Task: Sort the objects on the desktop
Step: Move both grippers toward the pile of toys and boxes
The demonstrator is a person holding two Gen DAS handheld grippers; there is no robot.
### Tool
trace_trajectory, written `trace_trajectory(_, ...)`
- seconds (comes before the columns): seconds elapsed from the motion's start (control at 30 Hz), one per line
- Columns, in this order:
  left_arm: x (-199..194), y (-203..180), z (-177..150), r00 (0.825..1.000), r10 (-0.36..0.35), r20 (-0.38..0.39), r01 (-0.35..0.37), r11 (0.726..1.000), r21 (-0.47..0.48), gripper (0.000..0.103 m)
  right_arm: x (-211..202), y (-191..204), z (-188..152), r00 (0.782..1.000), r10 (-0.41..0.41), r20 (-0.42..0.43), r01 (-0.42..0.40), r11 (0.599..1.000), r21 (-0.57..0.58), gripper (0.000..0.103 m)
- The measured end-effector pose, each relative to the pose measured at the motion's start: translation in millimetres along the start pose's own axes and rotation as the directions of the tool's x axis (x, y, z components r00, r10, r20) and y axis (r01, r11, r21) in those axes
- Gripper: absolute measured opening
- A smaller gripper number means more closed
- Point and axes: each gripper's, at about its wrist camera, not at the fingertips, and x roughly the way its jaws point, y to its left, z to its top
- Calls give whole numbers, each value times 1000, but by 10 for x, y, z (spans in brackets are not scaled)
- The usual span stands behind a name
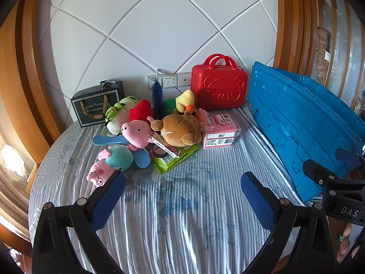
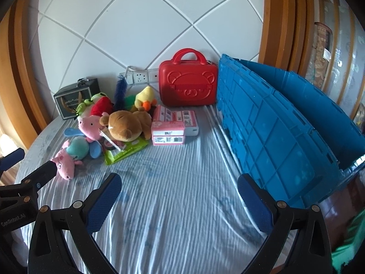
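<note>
Both grippers hang spread wide and empty over the near part of the table [image 2: 171,205]. The left gripper [image 1: 182,196] is nearer the toy pile [image 1: 146,130], ahead and leftward toward the far edge. Only the right gripper [image 2: 179,196] view shows the blue crate [image 2: 285,125] open-topped along the right edge.

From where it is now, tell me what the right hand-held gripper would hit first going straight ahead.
Probably the pink box: the open right hand-held gripper points over bare striped cloth toward it, the red case behind. Depth is uncertain.
</note>
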Motion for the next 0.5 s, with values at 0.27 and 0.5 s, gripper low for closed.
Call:
trace_trajectory(0.27, 31, 36, 4, 1000, 7, -7, -7, 1000, -9, 103, 46, 12, 12, 1000, 8, -5, -8, 1000, -4, 103)
trace_trajectory(0.5, 148, 157, -1, 999, 29, -27, -30, 999, -37, 103, 185, 37, 48, 999, 33, -22, -33, 999, -10, 103)
